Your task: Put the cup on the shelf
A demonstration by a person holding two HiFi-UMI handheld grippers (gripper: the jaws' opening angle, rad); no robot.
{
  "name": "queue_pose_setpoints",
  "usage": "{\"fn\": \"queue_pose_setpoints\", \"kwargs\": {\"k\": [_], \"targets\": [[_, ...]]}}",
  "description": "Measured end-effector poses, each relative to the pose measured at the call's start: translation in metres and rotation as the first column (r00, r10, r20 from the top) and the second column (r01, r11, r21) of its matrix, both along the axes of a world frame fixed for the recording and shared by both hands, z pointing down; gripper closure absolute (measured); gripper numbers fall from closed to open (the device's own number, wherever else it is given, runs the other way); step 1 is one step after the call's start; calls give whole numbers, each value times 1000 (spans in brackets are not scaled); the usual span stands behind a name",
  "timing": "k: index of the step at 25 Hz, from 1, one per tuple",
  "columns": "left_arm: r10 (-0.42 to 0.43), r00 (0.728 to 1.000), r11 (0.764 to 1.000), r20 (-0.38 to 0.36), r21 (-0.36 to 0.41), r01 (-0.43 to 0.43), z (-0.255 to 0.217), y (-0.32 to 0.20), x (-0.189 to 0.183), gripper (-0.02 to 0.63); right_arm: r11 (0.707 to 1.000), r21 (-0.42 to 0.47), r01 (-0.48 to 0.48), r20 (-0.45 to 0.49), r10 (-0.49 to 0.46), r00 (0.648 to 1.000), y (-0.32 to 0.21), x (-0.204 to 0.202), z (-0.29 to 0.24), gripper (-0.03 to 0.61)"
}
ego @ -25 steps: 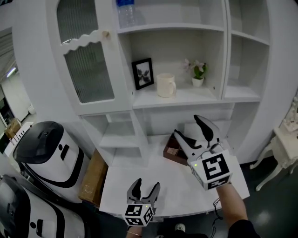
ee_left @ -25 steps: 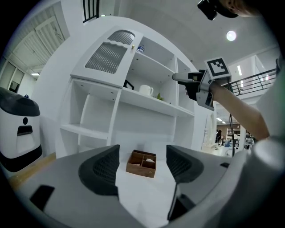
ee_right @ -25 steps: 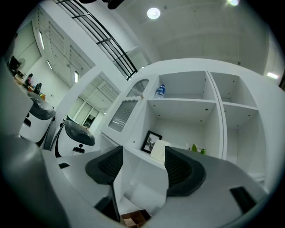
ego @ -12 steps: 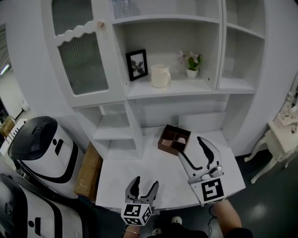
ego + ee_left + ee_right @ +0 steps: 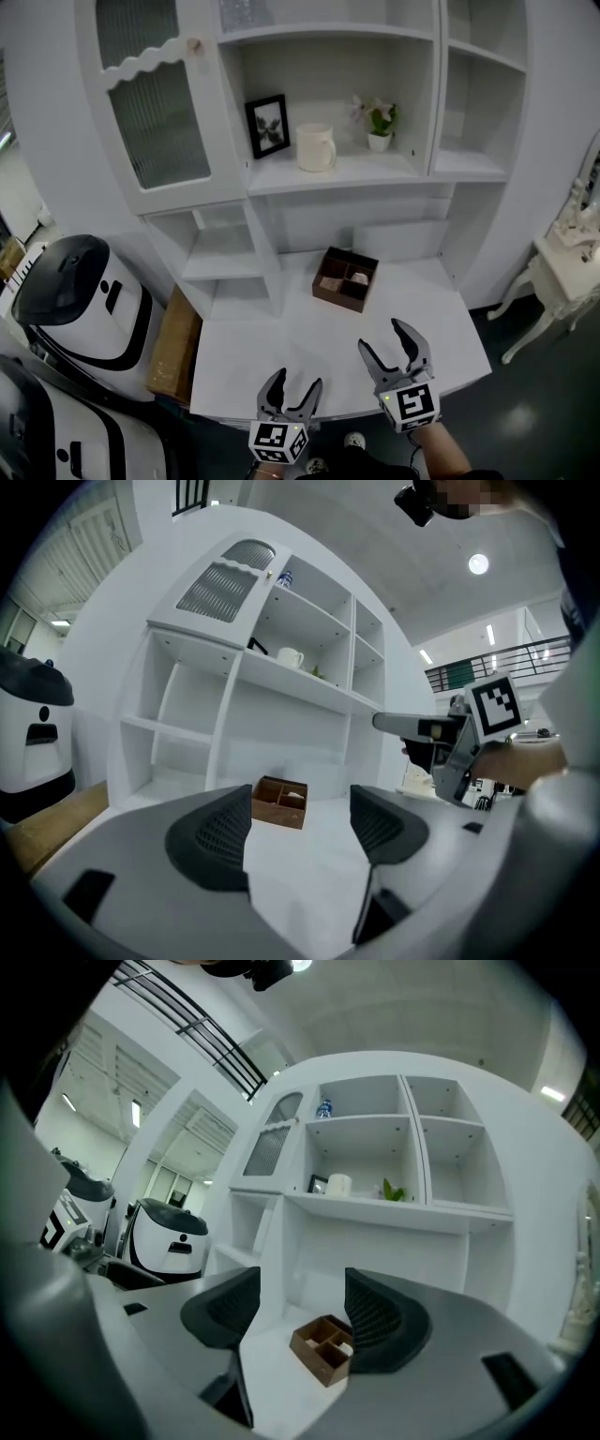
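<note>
A cream cup (image 5: 315,147) stands upright on the white shelf (image 5: 375,172), between a black picture frame (image 5: 268,126) and a small potted plant (image 5: 379,126). It also shows small in the left gripper view, cup (image 5: 291,657), and in the right gripper view, cup (image 5: 338,1184). My left gripper (image 5: 291,391) hangs open and empty over the desk's front edge. My right gripper (image 5: 395,345) is open and empty too, low over the desk's front right, far below the cup.
A brown divided box (image 5: 345,278) sits mid-desk on the white desktop (image 5: 281,347). Left of the desk stand a cardboard box (image 5: 175,343) and white-and-black machines (image 5: 70,305). A cabinet door with ribbed glass (image 5: 150,103) closes the upper left. A white side table (image 5: 567,272) stands at right.
My right gripper has drawn back and down from near the brown box to the desk's front edge, still open. The view has pulled back from the shelf. The cup has stayed put.
</note>
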State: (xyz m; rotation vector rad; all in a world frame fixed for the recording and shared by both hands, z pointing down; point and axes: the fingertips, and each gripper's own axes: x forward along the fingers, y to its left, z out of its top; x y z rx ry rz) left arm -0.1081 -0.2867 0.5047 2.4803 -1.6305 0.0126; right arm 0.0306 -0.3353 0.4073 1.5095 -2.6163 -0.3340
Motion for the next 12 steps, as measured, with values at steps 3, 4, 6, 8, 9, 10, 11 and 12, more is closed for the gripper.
{"fn": "queue_pose_setpoints", "kwargs": {"k": [3,4,6,8,9,10,11,12], "targets": [[2,1000,1000,-5,-30,-2,19,8,2,301,998,-61,-9,0,9,1000,9,1,34,290],[0,1000,999,-5,-38,0,24,10,2,301,997,-80,-13,1,13,1000,12,1,45,290],[-2,1000,999,-8,-53,2,34,15,2,301,992,-123,-24,-7,23,1000,18,1,67,294],[4,1000,997,-11,-79,-5,45,20,4,301,985,-169,-36,-26,32,999,25,1,89,301],[9,1000,995,-11,-97,-10,52,23,5,301,981,-190,-40,-33,35,999,29,1,100,303],[15,1000,993,-9,-115,-16,58,25,6,301,977,-211,-41,-36,35,999,32,0,109,305],[21,1000,991,-6,-130,-22,63,26,7,301,973,-229,-40,-36,33,999,35,-1,116,305],[26,1000,990,-2,-139,-26,67,27,8,301,969,-244,-38,-36,30,999,37,-2,122,305]]}}
